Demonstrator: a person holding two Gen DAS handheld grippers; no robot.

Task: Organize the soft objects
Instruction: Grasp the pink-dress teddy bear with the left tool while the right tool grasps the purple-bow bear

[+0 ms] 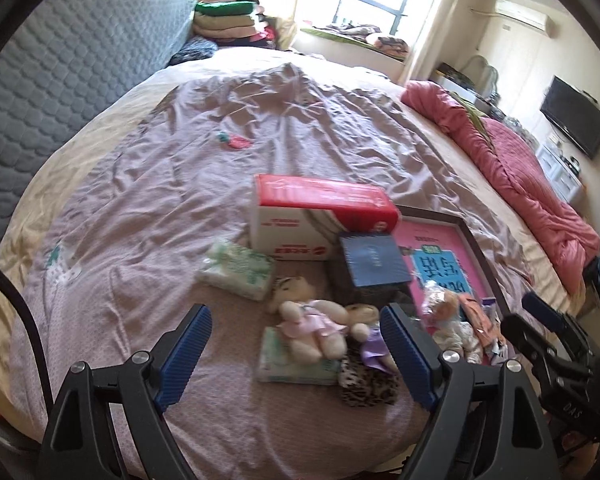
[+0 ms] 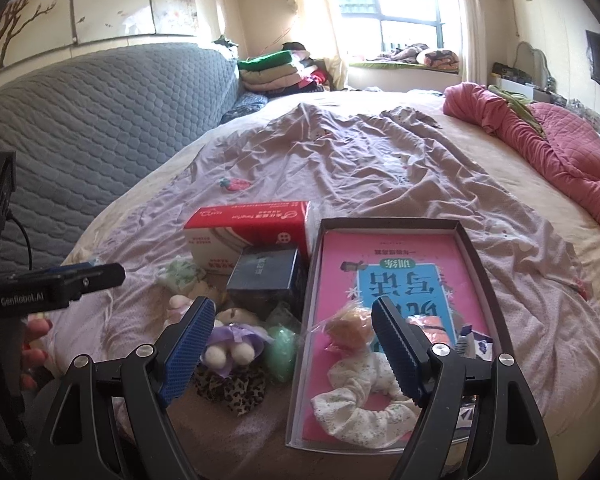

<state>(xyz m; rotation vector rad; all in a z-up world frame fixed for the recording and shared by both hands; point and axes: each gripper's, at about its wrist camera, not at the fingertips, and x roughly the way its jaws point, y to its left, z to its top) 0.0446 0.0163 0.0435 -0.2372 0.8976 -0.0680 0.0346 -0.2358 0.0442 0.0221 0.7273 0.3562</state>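
Both grippers are open and empty above a bed. My left gripper (image 1: 296, 344) hovers over a plush rabbit in a pink dress (image 1: 312, 324), which lies on a green tissue pack (image 1: 288, 368). A plush in a purple dress (image 1: 370, 344) (image 2: 232, 340) and a leopard-print scrunchie (image 1: 364, 384) (image 2: 232, 390) lie beside it. My right gripper (image 2: 294, 344) hovers between the purple plush and the shallow box lid (image 2: 476, 256). The lid holds a pink book (image 2: 384, 256), a white floral scrunchie (image 2: 364, 404) and a bagged plush (image 2: 346, 328).
A red and white tissue box (image 1: 320, 216) (image 2: 252, 232), a dark blue box (image 1: 374, 260) (image 2: 264, 276) and a green patterned tissue pack (image 1: 238, 268) lie on the wrinkled mauve sheet (image 1: 180, 184). A pink quilt (image 1: 520, 176) lies at the right, a grey headboard (image 1: 60, 80) at the left.
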